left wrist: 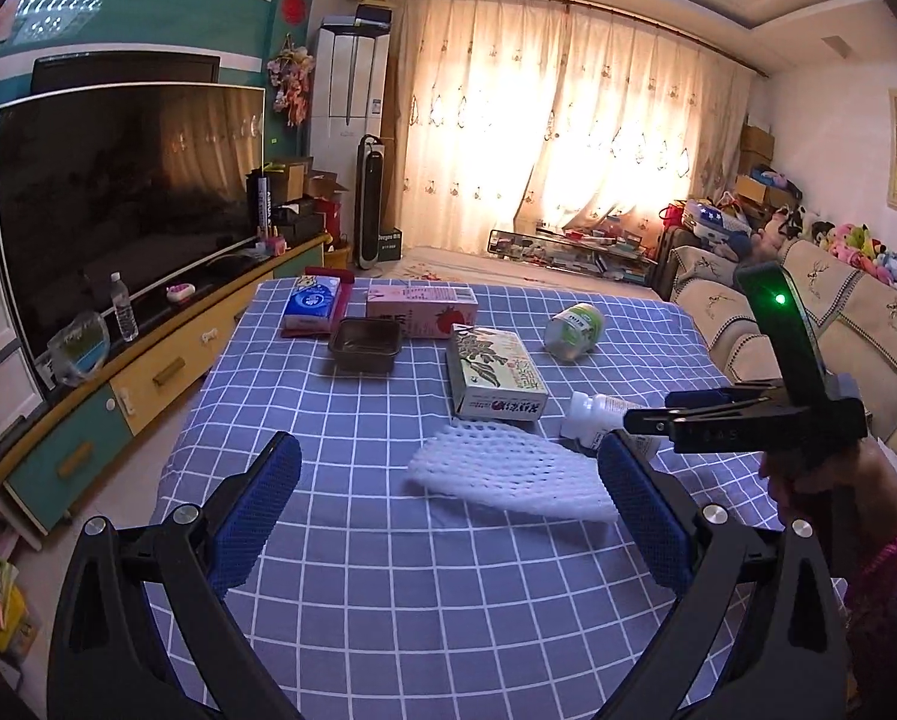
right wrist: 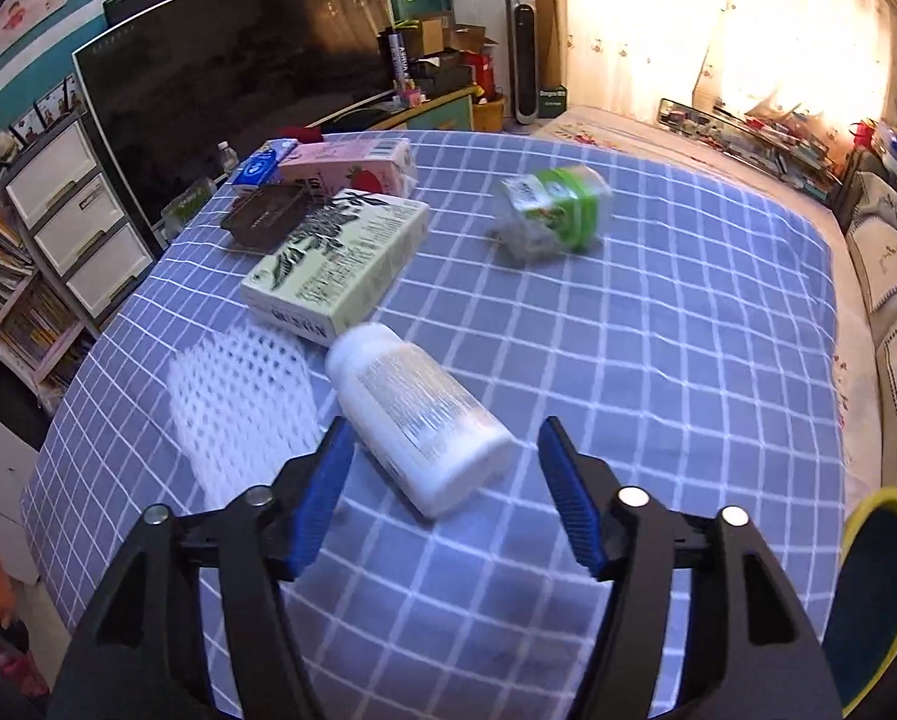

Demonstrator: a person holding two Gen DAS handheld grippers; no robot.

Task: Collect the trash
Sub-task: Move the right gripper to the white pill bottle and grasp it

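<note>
Fingers [right wrist: 559,480] of the right gripper [right wrist: 442,495] flank the white bottle [right wrist: 418,414].

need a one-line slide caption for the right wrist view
Open right claw closing in on a toppled white bottle on the blue checked tablecloth, beside white foam netting.

Bottle [right wrist: 415,414] beside foam net [right wrist: 238,396]

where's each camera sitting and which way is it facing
Left wrist: on the left gripper, above the table's near edge, facing the curtains; its open fingers frame the foam net; the right gripper and hand show.
Right wrist: on the right gripper, low, facing the TV; open fingers flank the white bottle.
Shared: bottle, net, green box.
</note>
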